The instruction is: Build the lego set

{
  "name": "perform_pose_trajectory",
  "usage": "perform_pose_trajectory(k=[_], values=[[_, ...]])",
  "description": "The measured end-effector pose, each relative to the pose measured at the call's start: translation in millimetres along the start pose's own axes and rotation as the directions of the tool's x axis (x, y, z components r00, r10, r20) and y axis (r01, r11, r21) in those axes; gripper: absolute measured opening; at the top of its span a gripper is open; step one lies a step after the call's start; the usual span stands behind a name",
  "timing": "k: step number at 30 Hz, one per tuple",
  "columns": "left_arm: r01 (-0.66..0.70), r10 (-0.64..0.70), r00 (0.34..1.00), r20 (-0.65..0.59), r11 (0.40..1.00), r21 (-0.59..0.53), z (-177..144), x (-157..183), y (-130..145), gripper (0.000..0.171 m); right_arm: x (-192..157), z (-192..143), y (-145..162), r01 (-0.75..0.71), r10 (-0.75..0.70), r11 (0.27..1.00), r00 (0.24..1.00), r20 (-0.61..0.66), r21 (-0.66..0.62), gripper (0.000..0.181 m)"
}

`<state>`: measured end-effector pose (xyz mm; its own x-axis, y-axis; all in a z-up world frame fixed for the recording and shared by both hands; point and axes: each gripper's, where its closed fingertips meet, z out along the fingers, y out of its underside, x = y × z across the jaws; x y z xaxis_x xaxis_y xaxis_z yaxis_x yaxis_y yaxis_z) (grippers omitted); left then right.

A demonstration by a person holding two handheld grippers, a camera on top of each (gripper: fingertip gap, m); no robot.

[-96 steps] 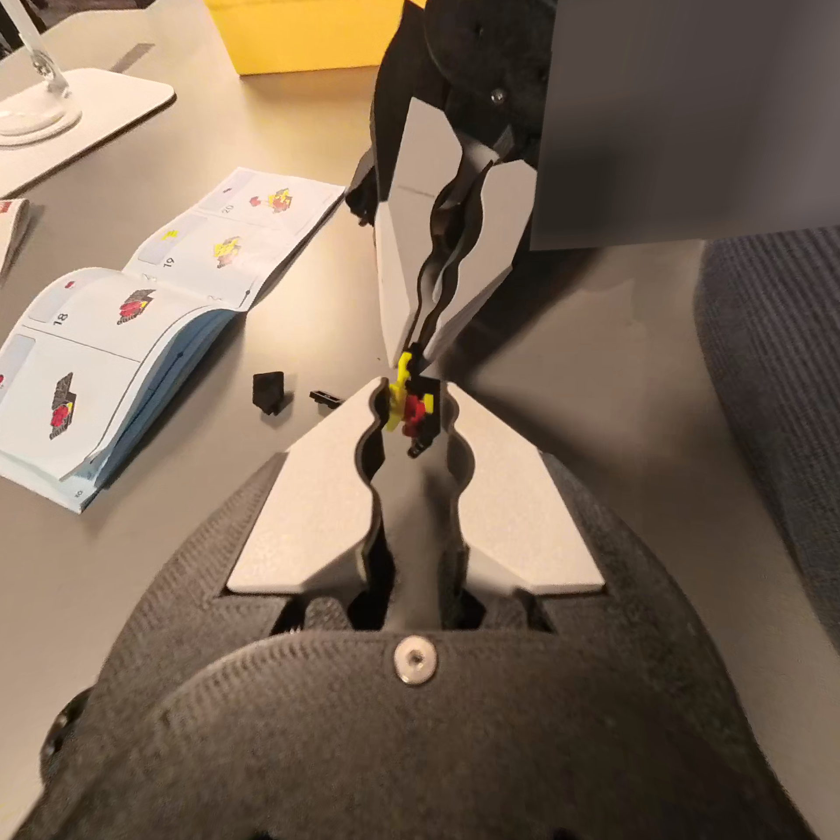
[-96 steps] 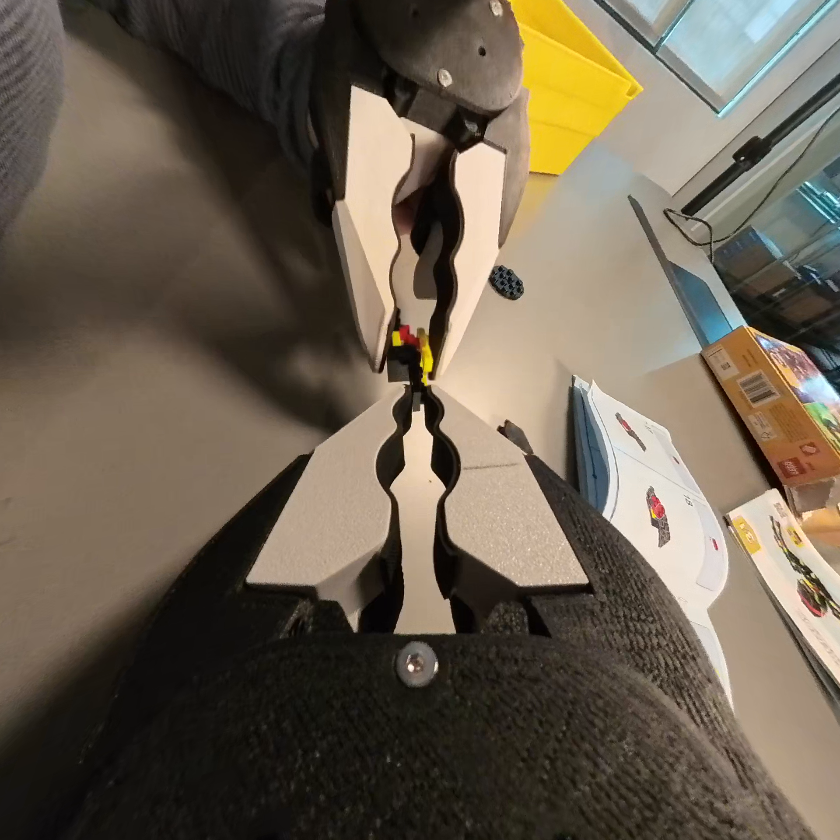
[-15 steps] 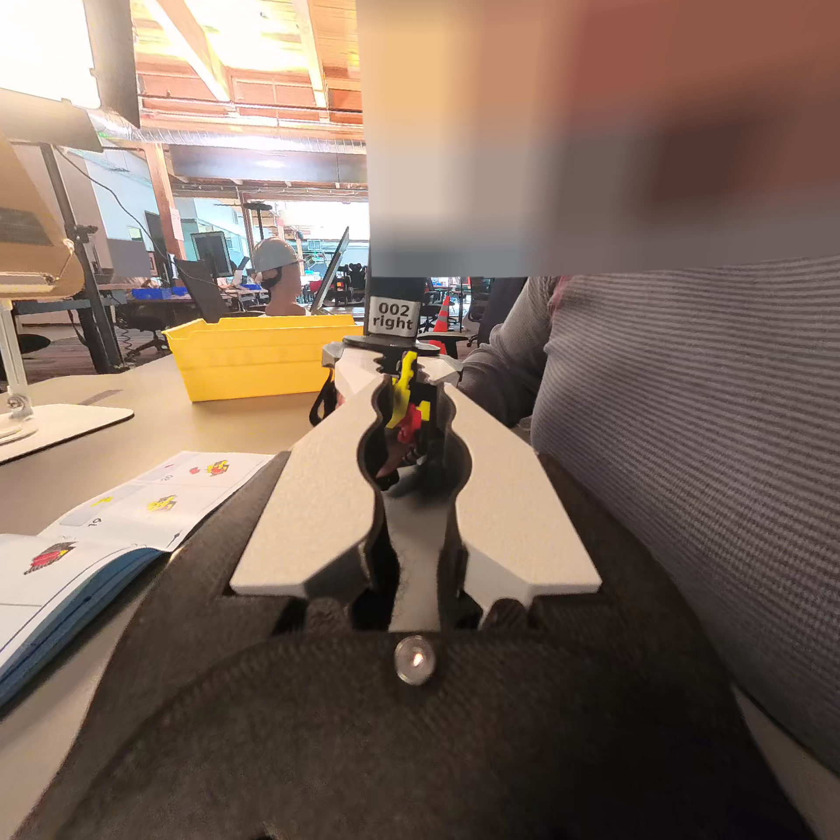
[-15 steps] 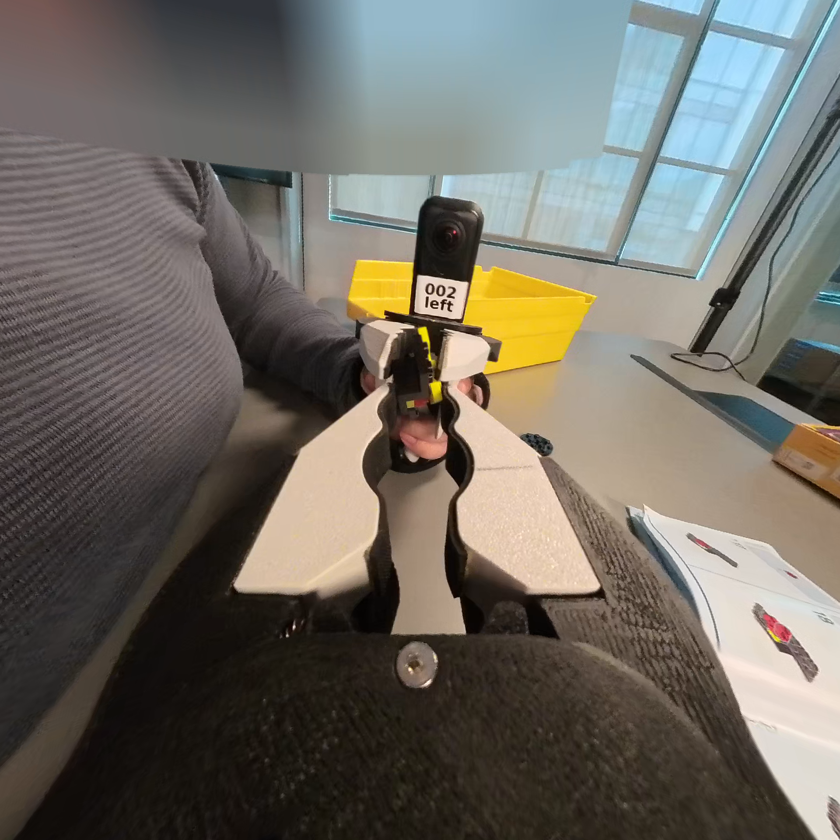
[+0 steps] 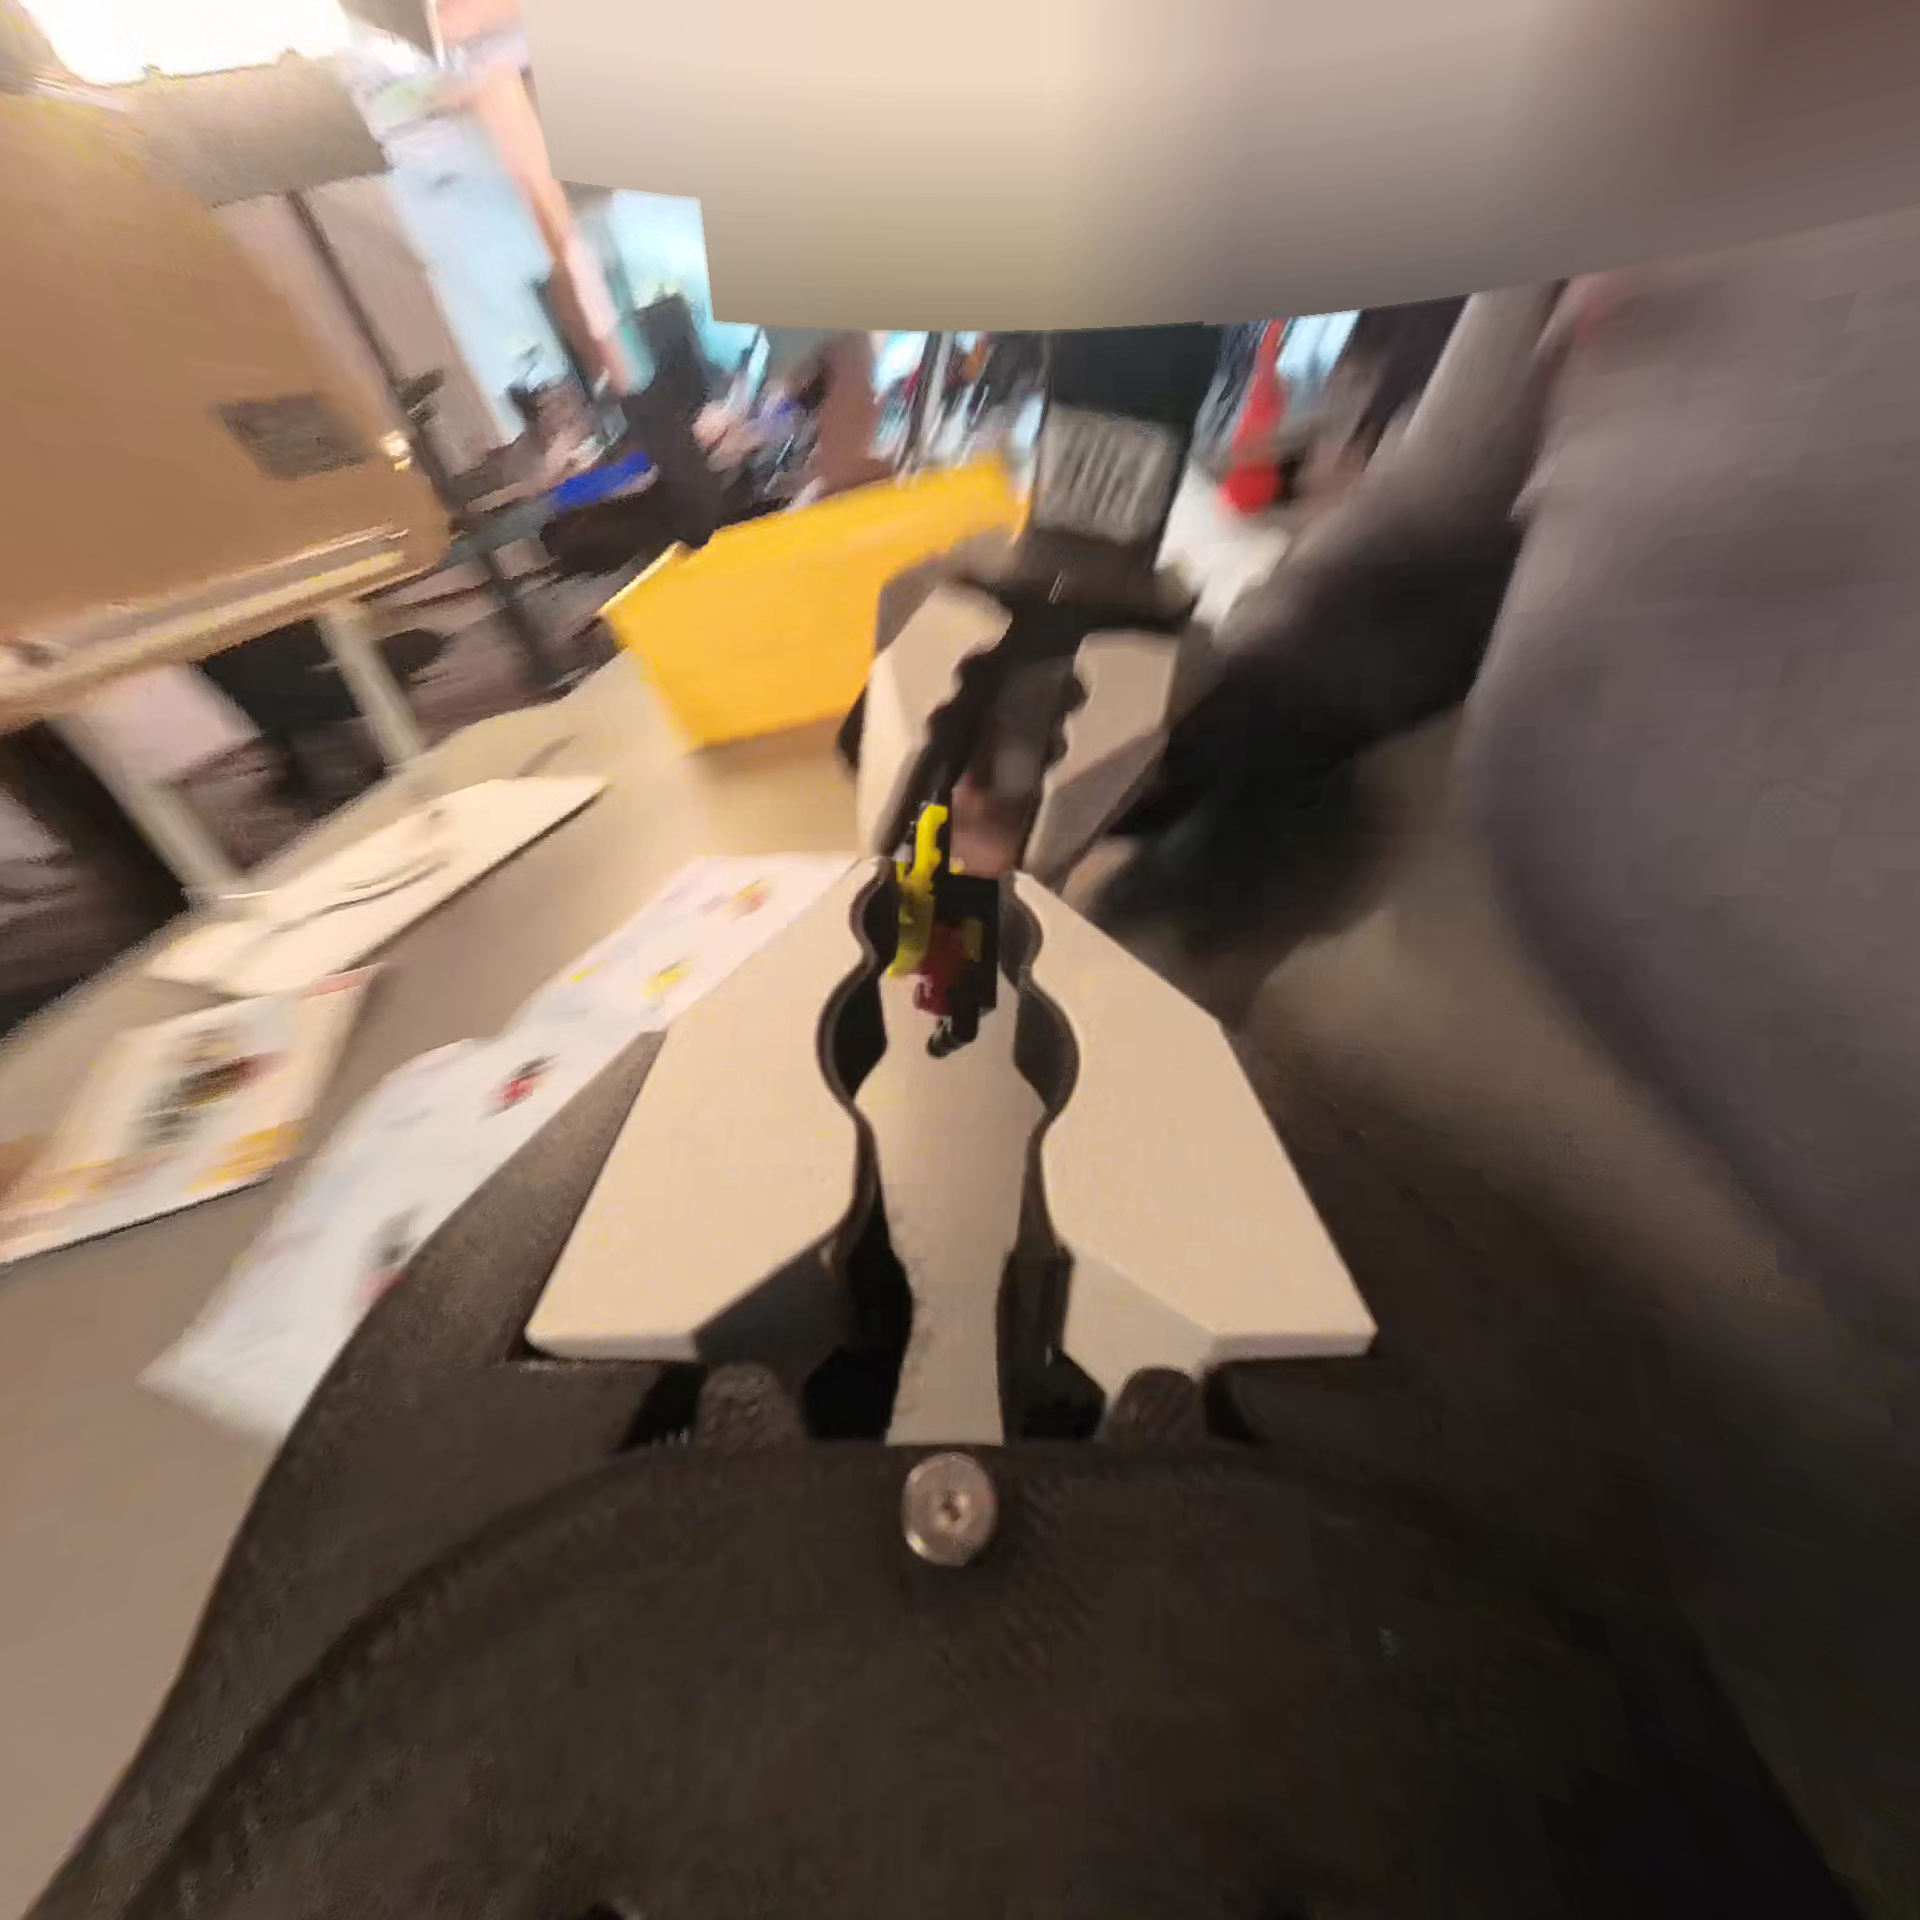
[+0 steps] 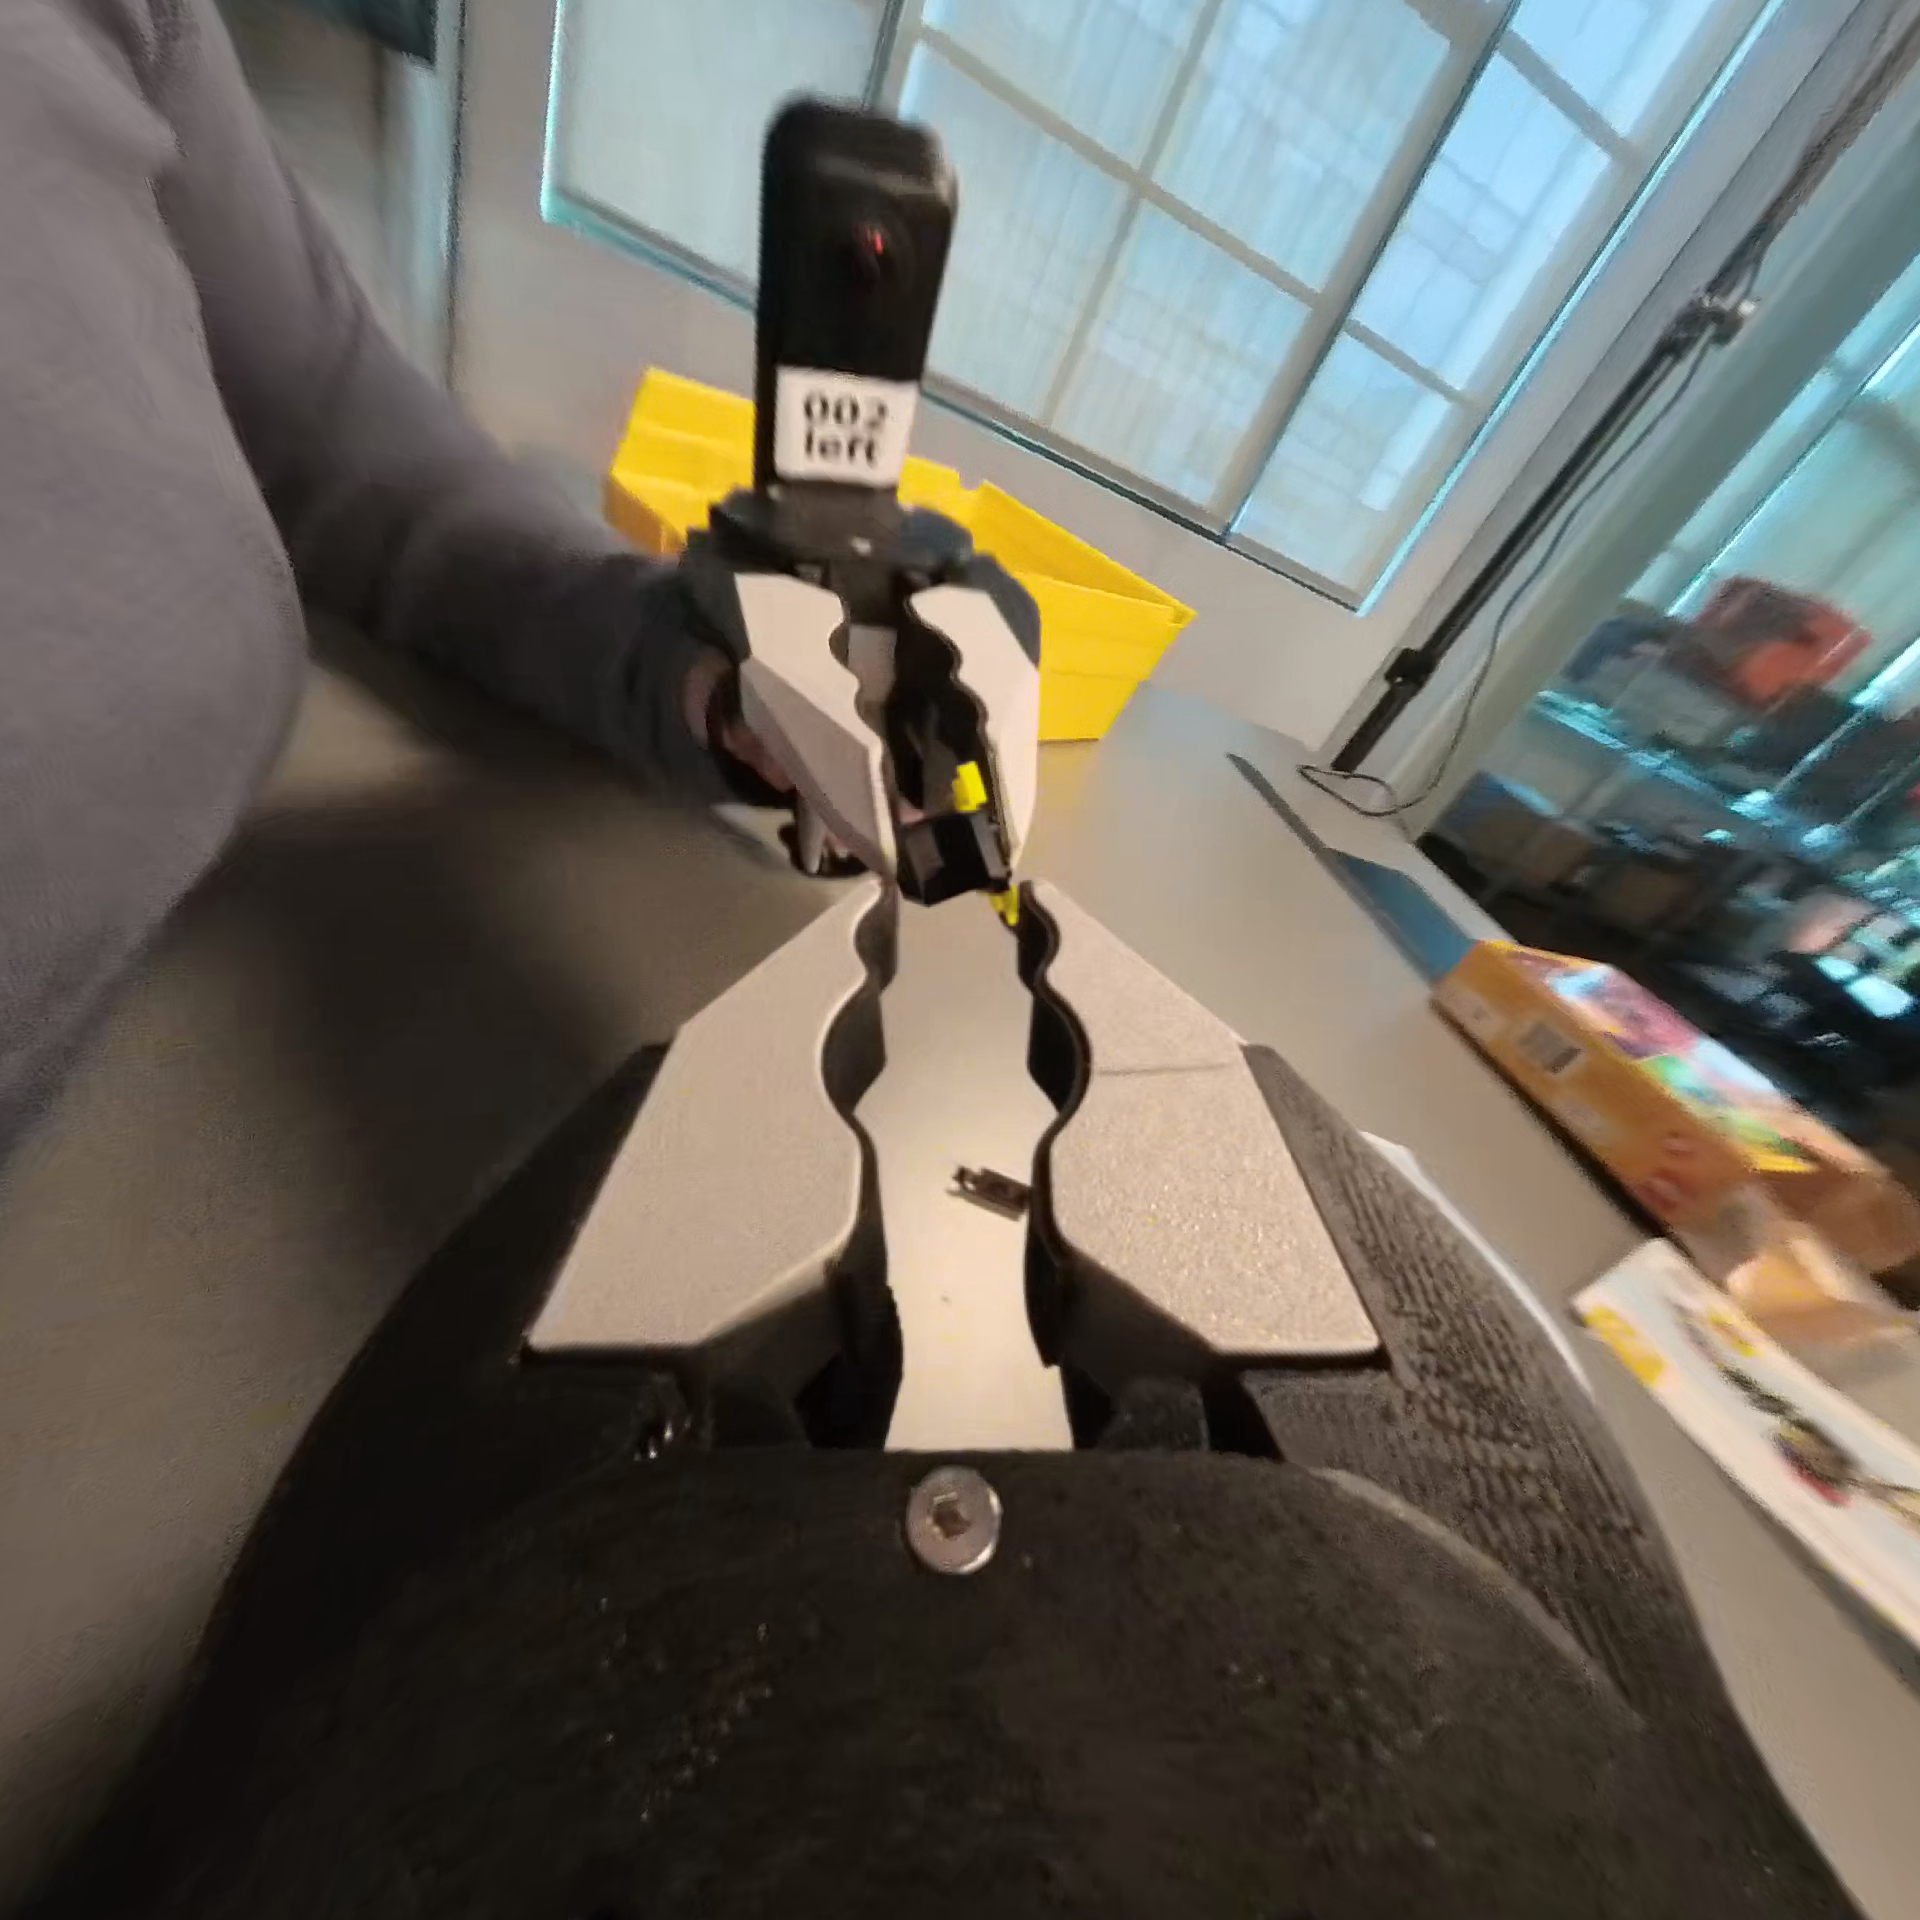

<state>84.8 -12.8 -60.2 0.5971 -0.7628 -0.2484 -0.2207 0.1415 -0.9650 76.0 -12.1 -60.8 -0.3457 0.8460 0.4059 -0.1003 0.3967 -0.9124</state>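
Clamped across the lego assembly (image 5: 940,935) at the fingertips of the left gripper (image 5: 943,888): black body, red and yellow parts, a yellow strip standing proud toward the far side. Held up in the air above the table (image 6: 1195,831), not resting on it. Directly opposite, tip to tip, the right gripper (image 6: 956,896), jaws spread with nothing bridging them and bare tabletop visible through the gap; only a yellow sliver of the assembly close against one tip.

Mid-build, probably just after pressing a part on, or checking the fit. Next, likely: fetch another piece, which calls for lowering the free right tool and closing squarely on something very small.

From the right wrist view only: a small black piece (image 6: 987,1184) lying on the table between the fingers, and the set's box (image 6: 1621,1081). From the left wrist view only, though badly blurred: the open instruction booklet (image 5: 623,966) and the assembly's red part.
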Motion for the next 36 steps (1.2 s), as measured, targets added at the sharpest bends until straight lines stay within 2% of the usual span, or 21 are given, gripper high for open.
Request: perform_pose_trajectory(k=[3, 6, 9, 11, 12, 14, 16, 18, 20, 25, 29, 32, 36], values=[[-0.2, 0.215, 0.975, 0.058, 0.96, -0.194, -1.5, -3.9, 23.3, 0.018, -1.7, 1.3, 6.7, 0.129, -0.13, 0.99, 0.991, -0.017, -0.056, 0.014], [-0.281, 0.3, 0.953, 0.035, 0.925, -0.256, 0.4, 1.6, 32.8, 0.018, -6.0, 3.7, 17.8, 0.219, -0.22, 0.968, 0.976, 0.004, -0.124, 0.012], [-0.269, 0.28, 0.96, 0.001, 0.923, -0.274, 2.8, 8.0, 38.3, 0.018, -12.2, 5.0, 25.6, 0.271, -0.268, 0.948, 0.963, 0.043, -0.166, 0.003], [-0.237, 0.247, 0.969, 0.001, 0.934, -0.268, 2.5, 8.9, 38.5, 0.018, -12.5, 5.5, 25.1, 0.219, -0.213, 0.963, 0.976, 0.054, -0.16, 0.002], [-0.21, 0.22, 0.975, 0.011, 0.944, -0.255, 2.4, 8.2, 36.6, 0.019, -12.2, 5.4, 23.4, 0.167, -0.161, 0.976, 0.985, 0.059, -0.141, 0.002], [-0.158, 0.17, 0.985, 0.024, 0.952, -0.263, 1.4, 5.4, 38.5, 0.039, -7.8, 4.0, 18.4, 0.024, -0.018, 0.996, 0.998, 0.063, -0.087, 0.002], [-0.107, 0.116, 0.993, 0.019, 0.96, -0.26, 1.3, 5.6, 39.8, 0.045, -3.9, 1.5, 10.5, -0.155, 0.156, 0.988, 0.983, 0.101, -0.018, 0.002], [-0.055, 0.058, 0.998, 0.014, 0.98, -0.193, 2.4, 7.8, 30.4, 0.034, -0.9, -1.0, 4.5, -0.284, 0.277, 0.958, 0.95, 0.145, 0.031, 0.002], [0.0, 0.002, 1.0, 0.019, 0.99, -0.139, 1.5, 6.1, 22.2, 0.027, 0.1, -1.9, 1.0, -0.328, 0.315, 0.943, 0.934, 0.166, 0.054, 0.002], [0.122, -0.122, 0.992, -0.009, 0.991, -0.056, -0.3, 5.4, 11.7, 0.018, -1.3, -1.3, -1.5, -0.349, 0.333, 0.935, 0.925, 0.183, 0.064, 0.002], [0.236, -0.239, 0.971, -0.033, 0.969, -0.074, 1.5, 2.7, 11.2, 0.018, 2.8, -2.0, -1.8, -0.381, 0.364, 0.922, 0.914, 0.178, 0.074, 0.002], [0.185, -0.187, 0.982, -0.014, 0.978, -0.102, 1.6, 1.8, 13.0, 0.018, 2.1, -2.2, -0.5, -0.361, 0.345, 0.93, 0.922, 0.175, 0.064, 0.002], [0.038, -0.036, 0.999, 0.016, 0.988, -0.148, 1.2, 4.1, 20.7, 0.018, -3.7, -1.3, 7.7, -0.141, 0.139, 0.99, 0.982, 0.13, 0.008, 0.002]])
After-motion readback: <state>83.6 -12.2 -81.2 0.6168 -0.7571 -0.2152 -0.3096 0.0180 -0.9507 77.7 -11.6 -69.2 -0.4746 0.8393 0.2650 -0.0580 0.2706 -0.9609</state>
